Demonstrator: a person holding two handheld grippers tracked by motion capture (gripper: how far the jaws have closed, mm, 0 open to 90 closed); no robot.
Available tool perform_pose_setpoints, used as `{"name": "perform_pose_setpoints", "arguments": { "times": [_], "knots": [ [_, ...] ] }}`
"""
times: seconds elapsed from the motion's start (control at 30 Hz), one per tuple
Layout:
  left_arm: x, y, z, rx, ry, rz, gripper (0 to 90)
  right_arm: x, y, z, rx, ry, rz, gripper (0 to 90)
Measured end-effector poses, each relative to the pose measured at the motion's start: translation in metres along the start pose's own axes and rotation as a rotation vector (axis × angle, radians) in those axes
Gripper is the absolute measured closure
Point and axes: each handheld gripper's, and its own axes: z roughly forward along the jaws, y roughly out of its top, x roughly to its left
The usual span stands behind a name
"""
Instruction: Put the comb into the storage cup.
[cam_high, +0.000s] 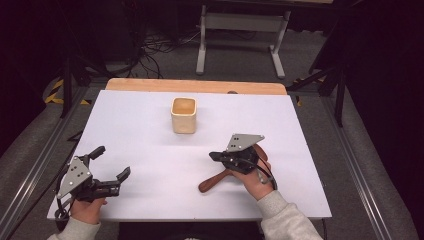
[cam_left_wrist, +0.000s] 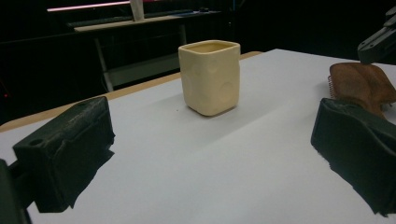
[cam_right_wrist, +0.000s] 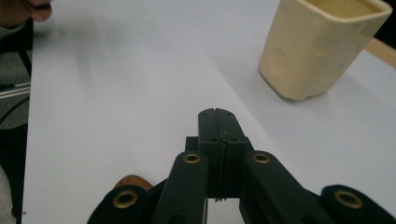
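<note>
A cream square cup (cam_high: 183, 115) stands upright and empty on the white table (cam_high: 150, 125), a little behind its centre. A brown wooden brush (cam_high: 212, 182) lies at the front right, its head under my right hand. My right gripper (cam_high: 215, 156) hovers over that brush with its jaws pressed together and nothing between them; its tips (cam_right_wrist: 217, 114) point toward the cup (cam_right_wrist: 322, 46). The brush end (cam_right_wrist: 133, 181) peeks out beneath it. My left gripper (cam_high: 111, 162) rests at the front left, wide open and empty, aimed at the cup (cam_left_wrist: 210, 77), with the brush (cam_left_wrist: 362, 86) to its right.
A wooden strip (cam_high: 195, 86) runs along the table's far edge. Beyond it stands a white desk frame (cam_high: 242, 30) on the floor, with cables nearby. Metal rails (cam_high: 350, 160) flank both sides. Bare white surface lies between the two grippers and around the cup.
</note>
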Motion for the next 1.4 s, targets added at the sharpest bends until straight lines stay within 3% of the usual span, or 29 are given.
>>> {"name": "perform_pose_setpoints", "arguments": {
  "times": [0.13, 0.23, 0.47, 0.8, 1.03, 1.4],
  "knots": [
    [0.0, 0.0, 0.0, 0.0, 0.0, 0.001, 0.1, -0.001, 0.002, 0.007, 0.06, 0.005, -0.001, 89.8],
    [0.001, 0.0, -0.001, -0.005, 0.007, 0.004, 0.1, -0.004, 0.004, 0.016, 0.151, 0.01, -0.015, 89.7],
    [0.002, 0.0, 0.0, -0.004, 0.001, -0.001, 0.3, -0.009, 0.005, 0.023, 0.276, 0.03, -0.008, 89.7],
    [0.002, 0.0, 0.001, 0.0, -0.002, -0.001, 0.4, -0.011, 0.006, 0.033, 0.396, 0.049, -0.011, 89.7],
    [0.002, 0.0, 0.001, 0.005, -0.005, -0.002, 0.4, -0.012, 0.008, 0.046, 0.512, 0.081, -0.021, 89.7],
    [0.003, -0.001, 0.001, 0.005, 0.006, 0.001, 0.3, -0.011, 0.007, 0.055, 0.606, 0.111, -0.004, 89.7]
  ]
}}
